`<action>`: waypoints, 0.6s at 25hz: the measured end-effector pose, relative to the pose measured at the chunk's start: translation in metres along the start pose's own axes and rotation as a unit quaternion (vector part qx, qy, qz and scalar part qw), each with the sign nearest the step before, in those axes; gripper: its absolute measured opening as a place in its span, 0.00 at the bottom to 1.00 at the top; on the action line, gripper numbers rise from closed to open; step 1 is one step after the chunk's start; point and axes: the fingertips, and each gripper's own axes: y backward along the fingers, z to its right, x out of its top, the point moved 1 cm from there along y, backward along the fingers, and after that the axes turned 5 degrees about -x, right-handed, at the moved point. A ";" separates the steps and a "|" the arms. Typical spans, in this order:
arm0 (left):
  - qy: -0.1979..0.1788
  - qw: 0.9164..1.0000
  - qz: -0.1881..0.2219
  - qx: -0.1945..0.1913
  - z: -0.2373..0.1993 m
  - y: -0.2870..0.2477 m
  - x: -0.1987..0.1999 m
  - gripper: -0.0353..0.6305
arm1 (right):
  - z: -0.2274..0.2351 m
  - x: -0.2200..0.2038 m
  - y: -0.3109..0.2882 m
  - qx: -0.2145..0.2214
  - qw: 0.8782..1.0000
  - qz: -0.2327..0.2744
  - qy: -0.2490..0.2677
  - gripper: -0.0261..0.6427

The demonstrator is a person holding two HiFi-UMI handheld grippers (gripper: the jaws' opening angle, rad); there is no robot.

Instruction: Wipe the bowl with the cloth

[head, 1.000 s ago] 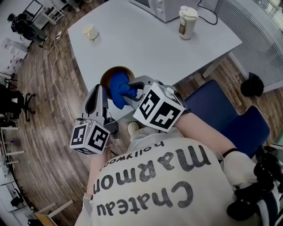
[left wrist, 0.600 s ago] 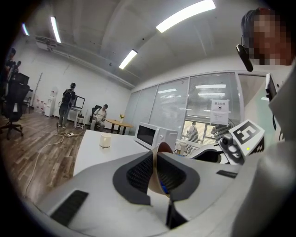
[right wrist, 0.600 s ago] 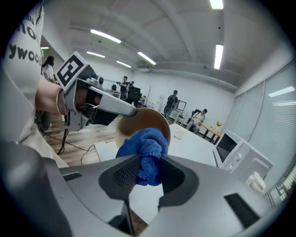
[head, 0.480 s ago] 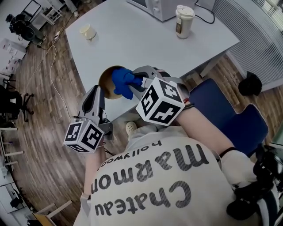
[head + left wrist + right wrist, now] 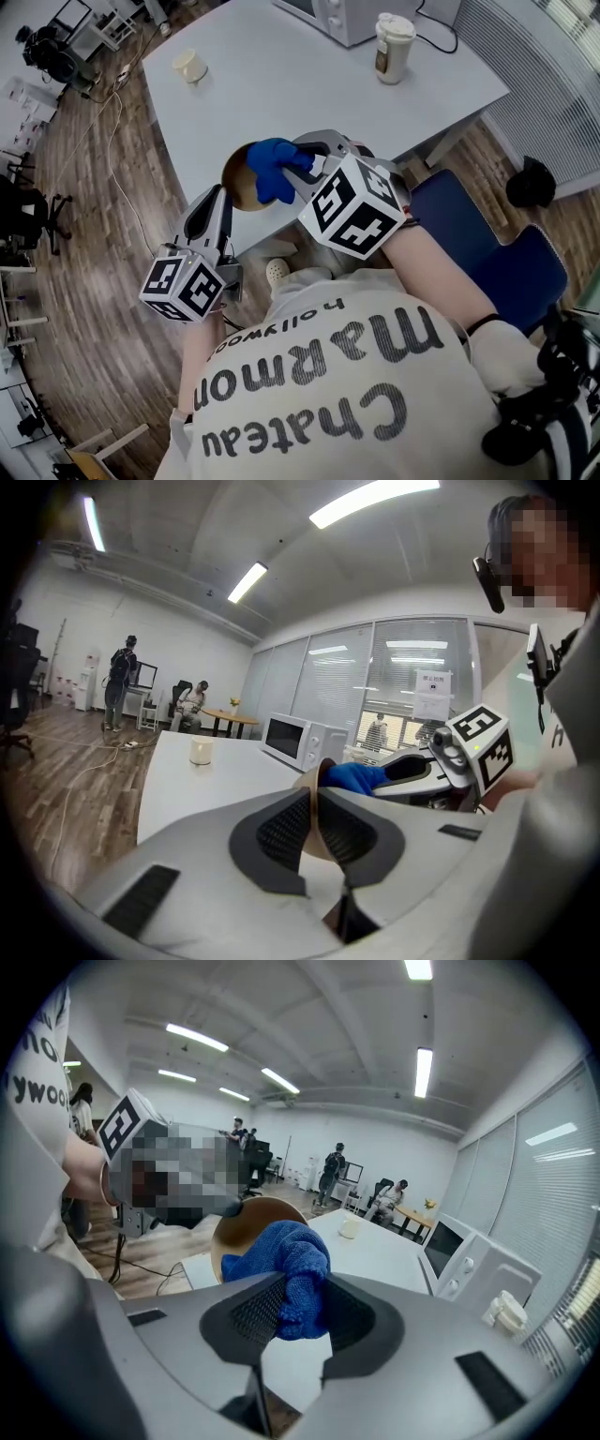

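Note:
A brown bowl (image 5: 242, 176) is held off the table's near edge, tipped on its side. My left gripper (image 5: 223, 195) is shut on its rim; in the left gripper view the thin tan rim (image 5: 310, 778) runs between the pads of that gripper (image 5: 314, 829). My right gripper (image 5: 302, 167) is shut on a bunched blue cloth (image 5: 276, 167), which presses into the bowl's hollow. In the right gripper view the cloth (image 5: 286, 1260) bulges out of the right gripper (image 5: 295, 1312), with the bowl's (image 5: 246, 1224) inside just behind it.
The white table (image 5: 309, 94) carries a small cream cup (image 5: 190, 66), a lidded jar (image 5: 392, 37) and a microwave (image 5: 342, 14) at its far side. A blue chair (image 5: 487, 248) stands to the right. Cables trail over the wooden floor at left.
The right gripper has swept the cloth up and to the right across the bowl's inside. The left gripper has turned a little, still holding the bowl.

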 end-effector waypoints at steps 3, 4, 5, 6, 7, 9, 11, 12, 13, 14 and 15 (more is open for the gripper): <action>0.043 0.999 0.005 0.008 -0.009 -0.003 -0.009 0.09 | 0.005 0.005 0.003 0.005 0.999 0.012 -0.036 0.20; 0.069 0.998 0.008 0.014 -0.013 -0.003 -0.016 0.09 | 0.007 0.007 0.005 0.005 0.998 0.020 -0.052 0.20; 0.097 0.995 0.011 0.021 -0.018 -0.002 -0.023 0.08 | 0.008 0.009 0.006 0.006 0.997 0.031 -0.071 0.20; 0.125 0.992 0.013 0.028 -0.023 -0.002 -0.030 0.08 | 0.011 0.011 0.008 0.006 0.994 0.046 -0.094 0.20; 0.150 0.988 0.016 0.035 -0.027 -0.002 -0.036 0.07 | 0.014 0.014 0.011 0.005 0.991 0.066 -0.119 0.20; 0.180 0.982 0.019 0.046 -0.034 -0.003 -0.043 0.08 | 0.028 0.023 0.021 0.000 0.977 0.121 -0.175 0.20; 0.193 0.979 0.020 0.057 -0.038 -0.008 -0.050 0.08 | 0.051 0.023 0.035 -0.011 0.956 0.168 -0.241 0.20; 0.200 0.978 0.021 0.063 -0.041 -0.012 -0.054 0.08 | 0.064 0.017 0.041 -0.019 0.944 0.179 -0.276 0.20; 0.209 0.975 0.024 0.067 -0.046 -0.016 -0.058 0.08 | 0.077 0.010 0.045 -0.028 0.933 0.183 -0.310 0.20; 0.218 0.973 0.026 0.073 -0.053 -0.017 -0.062 0.08 | 0.086 0.002 0.048 -0.036 0.922 0.181 -0.341 0.20; 0.227 0.970 0.027 0.079 -0.061 -0.016 -0.068 0.07 | 0.090 -0.005 0.050 -0.042 0.914 0.175 -0.364 0.20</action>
